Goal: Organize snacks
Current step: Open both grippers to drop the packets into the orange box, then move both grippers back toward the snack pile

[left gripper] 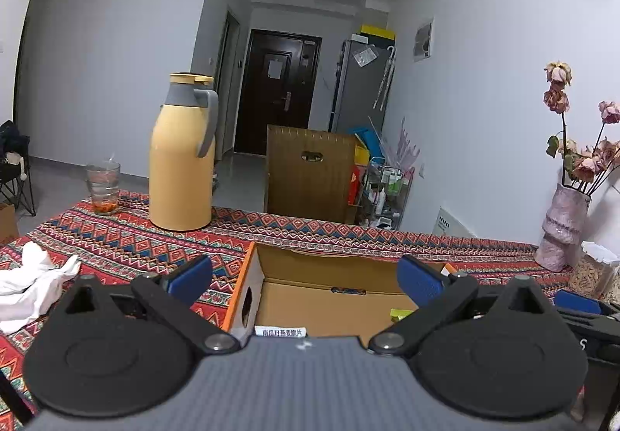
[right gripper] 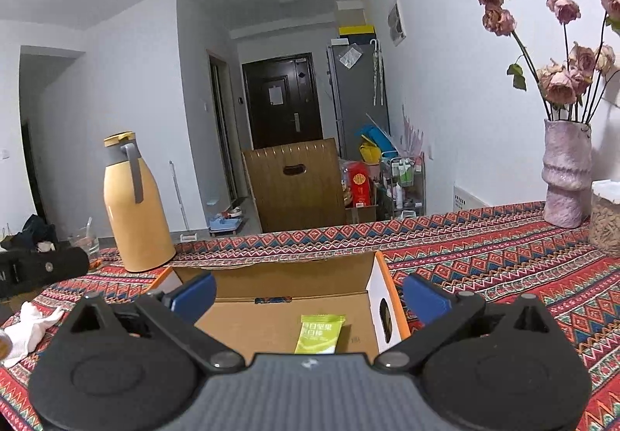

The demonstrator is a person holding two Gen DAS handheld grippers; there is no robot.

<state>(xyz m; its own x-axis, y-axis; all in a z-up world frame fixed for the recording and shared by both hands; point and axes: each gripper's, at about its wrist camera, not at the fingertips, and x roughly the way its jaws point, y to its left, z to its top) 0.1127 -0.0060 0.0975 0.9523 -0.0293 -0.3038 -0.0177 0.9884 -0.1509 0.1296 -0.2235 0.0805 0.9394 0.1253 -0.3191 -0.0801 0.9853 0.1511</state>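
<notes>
While hovering over the open brown cardboard box with orange-edged white end panels (right gripper: 381, 278), holding both grippers low and level above its mouth, probably for dropping snacks straight in. Keeping the left gripper (left gripper: 306, 278) with its blue-padded jaws spread wide and pinching nothing, aimed over the left part of the box (left gripper: 248, 276); keeping the right gripper (right gripper: 310, 293) likewise spread and empty, aimed over the right part. Leaving a small green snack packet with white lettering (right gripper: 318, 332) lying flat on the box floor, near the right end wall, likely already sorted. Showing also a white printed label strip (left gripper: 280, 332) at the near edge of the box in the left view, possibly another packet, too hidden to tell. Standing the box on a red patterned woven tablecloth (right gripper: 503, 260), within easy reach of both grippers. Leaving a tall yellow thermos jug with a grey handle (left gripper: 182, 156) far left, a clear drinking glass (left gripper: 102, 187) beside it, a crumpled white cloth (left gripper: 35, 276) near left, and a pink textured vase of dried roses (right gripper: 566, 175) far right, all well apart from the box
</notes>
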